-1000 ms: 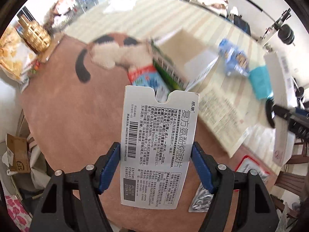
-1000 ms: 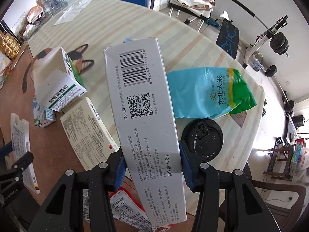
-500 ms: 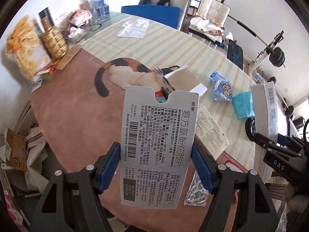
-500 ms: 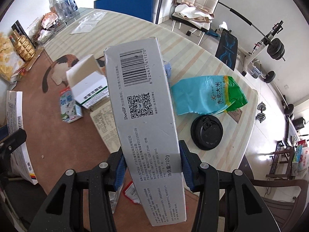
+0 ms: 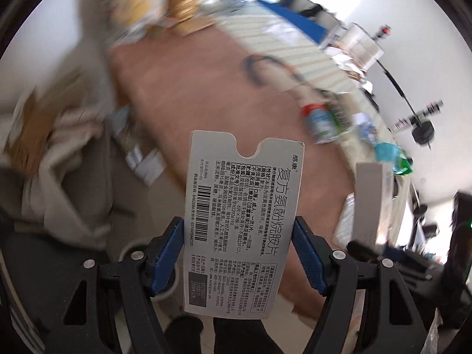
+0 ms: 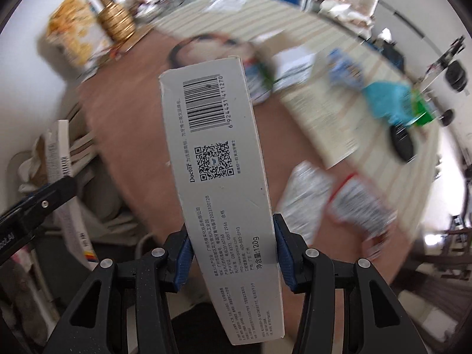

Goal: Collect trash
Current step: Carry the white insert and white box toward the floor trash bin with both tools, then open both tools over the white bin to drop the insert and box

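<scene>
Left gripper clamped on a flattened medicine carton, blue pads pressed against both long edges. Carton upright at lower centre of the left wrist frame, printed face toward the lens, barcode along its left side, notched tab at the top. Held clear of the brown table, which fills the upper centre of that frame — heavily blurred. At right of the same frame, a grey box edge-on; further up, a small red-and-blue carton and a teal bag on the striped cloth, details smeared.

Right gripper clamped on a long grey toothpaste box, blue pads gripping its lower part. Box running from bottom centre to upper centre of the right wrist frame, leaning slightly left at the top, barcode and QR code facing the lens. Held above the table, not touching it.

Behind it, right of frame: teal bag, black round lid just below the bag, a silver blister pack and a red-edged packet side by side at lower right. Upper left: gold stacked container beside a yellow snack bag. Left edge: the other gripper with its flat carton seen edge-on. Cardboard and clutter at far left of the left wrist frame — too blurred to identify.
</scene>
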The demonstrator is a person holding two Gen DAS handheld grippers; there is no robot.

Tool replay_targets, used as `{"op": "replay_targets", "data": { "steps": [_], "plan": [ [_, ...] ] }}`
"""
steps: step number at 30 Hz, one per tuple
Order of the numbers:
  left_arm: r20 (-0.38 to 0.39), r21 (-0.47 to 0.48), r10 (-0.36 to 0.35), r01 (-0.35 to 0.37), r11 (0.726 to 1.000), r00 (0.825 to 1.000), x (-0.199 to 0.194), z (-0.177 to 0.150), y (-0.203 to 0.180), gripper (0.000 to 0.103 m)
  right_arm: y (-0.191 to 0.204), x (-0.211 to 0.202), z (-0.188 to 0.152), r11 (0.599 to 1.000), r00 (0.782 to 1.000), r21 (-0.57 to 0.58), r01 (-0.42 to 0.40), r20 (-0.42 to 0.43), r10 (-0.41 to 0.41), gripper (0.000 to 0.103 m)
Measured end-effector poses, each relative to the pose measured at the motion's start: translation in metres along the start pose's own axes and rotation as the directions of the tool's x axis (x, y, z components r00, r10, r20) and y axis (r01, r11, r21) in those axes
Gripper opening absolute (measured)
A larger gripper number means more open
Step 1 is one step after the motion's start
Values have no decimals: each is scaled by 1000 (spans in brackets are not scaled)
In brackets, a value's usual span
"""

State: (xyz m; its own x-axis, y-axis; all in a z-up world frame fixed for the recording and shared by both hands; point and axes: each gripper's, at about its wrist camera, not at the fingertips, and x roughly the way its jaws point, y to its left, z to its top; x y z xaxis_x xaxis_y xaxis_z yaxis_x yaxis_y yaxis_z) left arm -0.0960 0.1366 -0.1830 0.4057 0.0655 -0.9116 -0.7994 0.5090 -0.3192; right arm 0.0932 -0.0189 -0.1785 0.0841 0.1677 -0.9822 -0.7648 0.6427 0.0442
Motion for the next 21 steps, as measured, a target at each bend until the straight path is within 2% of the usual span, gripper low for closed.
{"op": "replay_targets", "data": {
  "steps": [4, 7, 9, 13, 15, 17, 19, 21],
  "plan": [
    [-60, -132, 25, -32, 991, 998, 21, -39, 90, 71, 68, 65, -47, 995, 988, -42, -87, -132, 81, 51],
    [-126, -241, 48, -77, 967, 991, 61, -71, 158, 71, 116, 134, -80, 987, 962, -96, -131, -251, 103, 51],
    [-181, -318, 47, -104, 943, 982, 101, -94, 204, 71, 142, 193, -101, 981, 937, -122, -149, -334, 101, 51],
    [-270, -445, 16, -139, 884, 963, 190, -141, 277, 71, 167, 316, -136, 978, 878, -121, -170, -469, 95, 51],
    [-308, -496, -30, -134, 858, 951, 242, -166, 305, 71, 174, 374, -151, 976, 846, -128, -177, -526, 85, 51],
    [-336, -532, -86, -114, 839, 938, 287, -186, 324, 71, 178, 432, -168, 975, 808, -121, -189, -583, 84, 51],
    [-365, -552, -106, -123, 825, 925, 330, -205, 341, 71, 180, 476, -181, 976, 782, -121, -183, -620, 70, 51],
    [-375, -562, -128, -115, 819, 918, 366, -223, 352, 72, 184, 521, -197, 969, 733, -134, -206, -677, 62, 52]
  ]
}}
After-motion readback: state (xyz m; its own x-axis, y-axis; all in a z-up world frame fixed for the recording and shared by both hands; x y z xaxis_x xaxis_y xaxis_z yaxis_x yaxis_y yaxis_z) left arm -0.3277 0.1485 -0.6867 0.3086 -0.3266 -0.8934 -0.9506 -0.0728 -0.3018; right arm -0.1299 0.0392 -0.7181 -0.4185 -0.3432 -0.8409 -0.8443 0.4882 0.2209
